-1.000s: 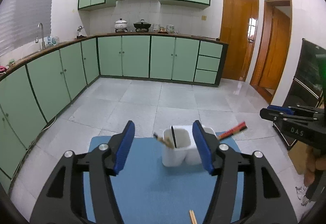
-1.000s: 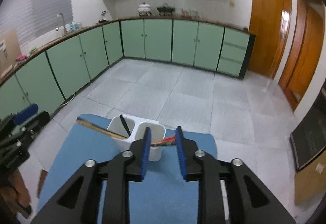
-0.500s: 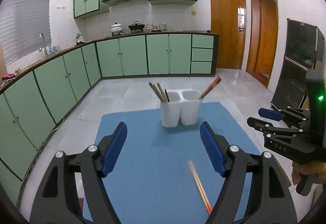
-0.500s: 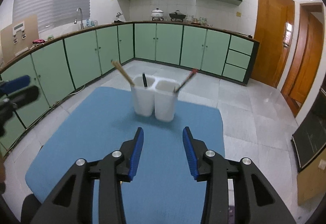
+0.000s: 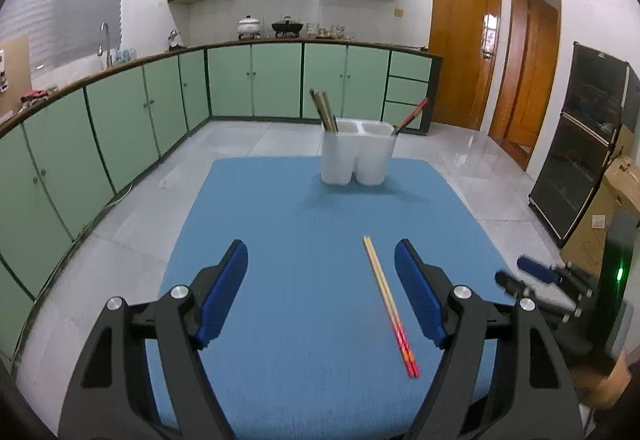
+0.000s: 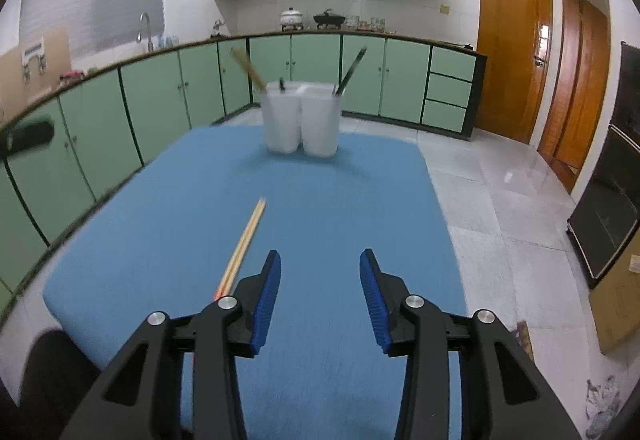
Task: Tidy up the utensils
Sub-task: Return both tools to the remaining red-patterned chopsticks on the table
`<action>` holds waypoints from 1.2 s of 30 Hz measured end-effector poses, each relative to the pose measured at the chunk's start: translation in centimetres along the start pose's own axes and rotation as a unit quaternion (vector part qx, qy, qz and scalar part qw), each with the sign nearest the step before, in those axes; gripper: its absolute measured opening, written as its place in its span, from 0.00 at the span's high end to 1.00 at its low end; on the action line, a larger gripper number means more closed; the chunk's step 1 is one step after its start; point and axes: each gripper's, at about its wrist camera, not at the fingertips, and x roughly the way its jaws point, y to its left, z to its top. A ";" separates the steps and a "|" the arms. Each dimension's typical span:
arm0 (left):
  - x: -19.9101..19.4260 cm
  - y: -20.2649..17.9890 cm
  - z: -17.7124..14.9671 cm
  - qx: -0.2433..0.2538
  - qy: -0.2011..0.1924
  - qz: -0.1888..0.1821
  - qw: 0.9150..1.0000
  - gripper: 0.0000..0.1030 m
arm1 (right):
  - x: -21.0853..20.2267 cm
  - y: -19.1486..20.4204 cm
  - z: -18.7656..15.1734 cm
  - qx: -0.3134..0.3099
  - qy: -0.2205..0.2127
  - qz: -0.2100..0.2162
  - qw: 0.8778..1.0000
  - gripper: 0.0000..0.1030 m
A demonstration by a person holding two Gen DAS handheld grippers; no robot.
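Both tools point forward and downward over the blue surface (image 5: 304,320). The left tool (image 5: 321,290) has its jaws spread wide with nothing gripped. The right tool (image 6: 320,298) has its jaws parted more narrowly, with nothing between them.

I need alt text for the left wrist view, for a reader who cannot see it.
A pair of chopsticks lies on a blue mat between the open, empty jaws of the left gripper. Behind stands a white two-compartment holder with utensils, in a green-cabinet kitchen.
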 end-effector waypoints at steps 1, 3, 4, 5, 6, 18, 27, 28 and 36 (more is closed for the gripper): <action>0.0 0.1 -0.5 -0.001 0.002 0.001 1.000 0.28 | 0.1 0.3 -1.0 0.000 0.005 0.002 1.000 0.60; 0.1 0.1 -1.7 -0.005 0.011 0.001 1.000 0.28 | 0.3 1.2 -3.2 0.000 0.014 0.003 1.000 0.60; 0.1 0.2 -2.2 -0.006 0.013 0.000 1.000 0.28 | 0.4 1.6 -4.1 0.000 0.019 0.006 1.000 0.60; 0.3 0.2 -3.0 -0.009 0.017 0.000 1.000 0.28 | 0.5 1.9 -4.6 -0.001 0.023 0.008 1.000 0.60; 0.6 0.4 -3.8 -0.012 0.024 -0.002 1.000 0.28 | 0.6 2.4 -5.6 -0.005 0.026 0.008 1.000 0.60; 2.4 1.9 -10.4 -0.025 0.069 0.014 0.997 0.28 | 1.4 5.0 -9.3 -0.023 0.046 0.028 0.998 0.60; 2.6 2.9 -11.3 -0.023 0.066 0.020 0.997 0.28 | 2.2 7.0 -9.9 -0.064 0.037 0.031 0.997 0.60; 2.7 2.8 -11.3 -0.024 0.067 0.019 0.997 0.28 | 2.3 6.9 -10.0 -0.062 0.036 0.031 0.997 0.59; 4.7 3.5 -11.8 -0.035 0.085 0.011 0.996 0.28 | 3.0 7.0 -9.9 -0.065 0.020 0.025 0.997 0.56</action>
